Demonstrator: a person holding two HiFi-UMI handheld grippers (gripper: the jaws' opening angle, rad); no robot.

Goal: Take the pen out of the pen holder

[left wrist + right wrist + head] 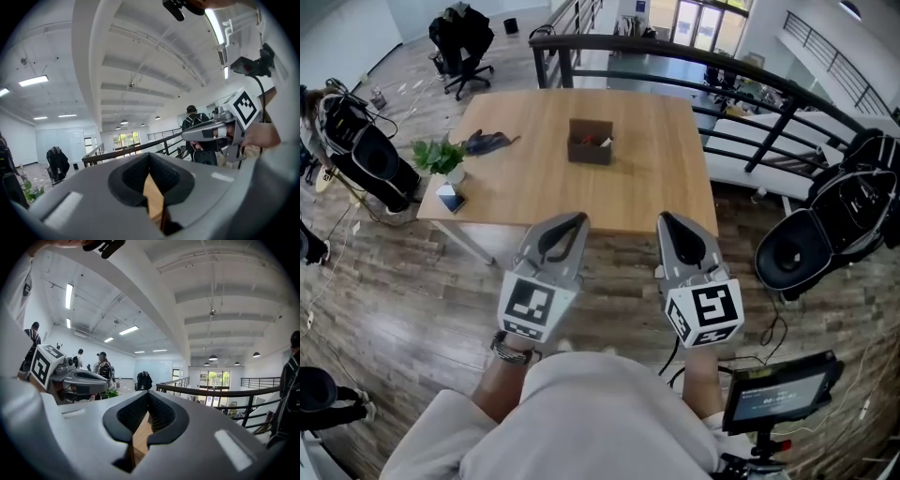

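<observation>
1. Bench [628,187]: light wood, square. The pen holder [590,142] stands on it, about mid-width and toward the far side.
2. Your left tongs [577,218]: well short of the pen holder, nearer you and slightly left of it, at about the bench's near edge. In the left gripper view [150,155] the tips meet and there is nothing between them. Only bench wood shows through the hollow behind the pads.
3. Your right tongs [667,218]: also well short of the pen holder, nearer you and to its right. In the right gripper view [148,393] the tips are together and grip nothing.
4. Potted plant [441,157]: far left of the pen holder, at the bench's left edge.
5. Dark cloth-like item [487,142]: lies flat, left of the pen holder, between it and the plant.
6. Pen holder: dark, box-shaped, upright, touched by neither tongs.
7. Pen [603,142]: inside the pen holder, in its right part. A red-and-white bit shows above the rim, too small to tell more.
</observation>
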